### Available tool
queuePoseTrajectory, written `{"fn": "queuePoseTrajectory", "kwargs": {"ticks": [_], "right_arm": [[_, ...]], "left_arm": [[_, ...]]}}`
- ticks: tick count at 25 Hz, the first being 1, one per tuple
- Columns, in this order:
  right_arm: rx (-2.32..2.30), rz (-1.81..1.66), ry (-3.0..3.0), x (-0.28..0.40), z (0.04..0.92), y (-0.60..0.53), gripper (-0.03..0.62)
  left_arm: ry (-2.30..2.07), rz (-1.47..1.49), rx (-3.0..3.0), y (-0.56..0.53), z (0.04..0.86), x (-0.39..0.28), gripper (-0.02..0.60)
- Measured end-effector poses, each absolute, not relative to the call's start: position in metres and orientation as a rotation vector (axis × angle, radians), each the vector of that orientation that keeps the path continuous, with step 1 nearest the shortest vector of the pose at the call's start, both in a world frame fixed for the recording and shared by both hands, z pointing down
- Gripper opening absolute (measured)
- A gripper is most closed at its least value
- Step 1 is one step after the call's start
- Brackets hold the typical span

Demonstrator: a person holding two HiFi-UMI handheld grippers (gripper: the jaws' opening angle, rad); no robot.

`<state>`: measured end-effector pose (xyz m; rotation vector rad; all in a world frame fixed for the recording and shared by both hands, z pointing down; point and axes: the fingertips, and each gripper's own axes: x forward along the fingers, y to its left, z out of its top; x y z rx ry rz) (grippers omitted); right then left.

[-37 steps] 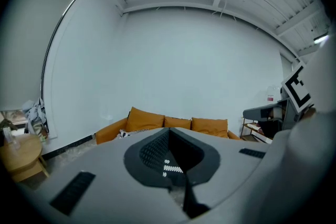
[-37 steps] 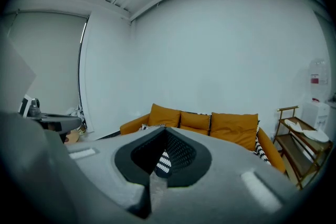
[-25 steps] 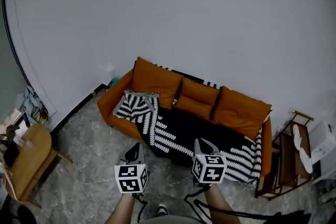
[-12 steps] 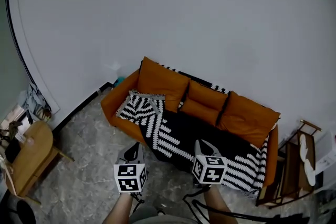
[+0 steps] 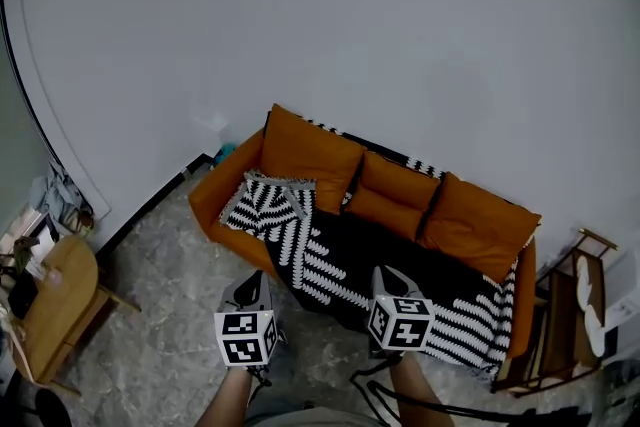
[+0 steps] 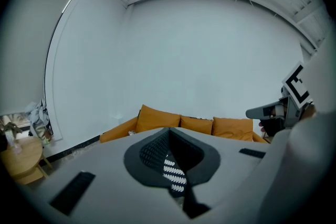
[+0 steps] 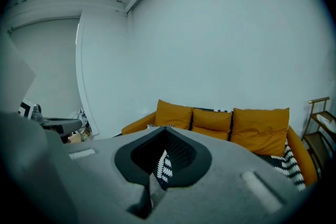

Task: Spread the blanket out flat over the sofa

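Observation:
An orange sofa stands against the white wall. A black blanket with white zigzag stripes lies over its seat and hangs down the front. At the left end the blanket is bunched into a folded heap. My left gripper hovers over the floor just left of the blanket's front edge, jaws shut with nothing between them. My right gripper points at the blanket's front edge, jaws shut too, and I see no cloth pinched in them. Both gripper views look level at the sofa.
A round wooden table with clutter stands at the left. A wooden rack stands right of the sofa. Marbled grey floor lies between me and the sofa. A black baseboard runs along the left wall.
The sofa has drifted a little to the right in the head view and looks slightly larger. Both grippers stay shut, side by side in front of it.

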<state>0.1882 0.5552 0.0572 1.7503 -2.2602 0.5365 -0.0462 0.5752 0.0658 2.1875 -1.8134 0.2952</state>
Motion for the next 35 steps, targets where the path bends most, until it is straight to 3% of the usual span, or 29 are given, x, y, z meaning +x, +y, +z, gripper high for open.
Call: {"fn": "queuePoseTrajectory", "kwargs": {"ticks": [35], "right_arm": [[1.791,0.351,-2.107,0.041,0.017,0.277,0.005]], "left_arm": [[-1.759,0.138,2.131,0.277,0.061,-0.227,0.004]]}}
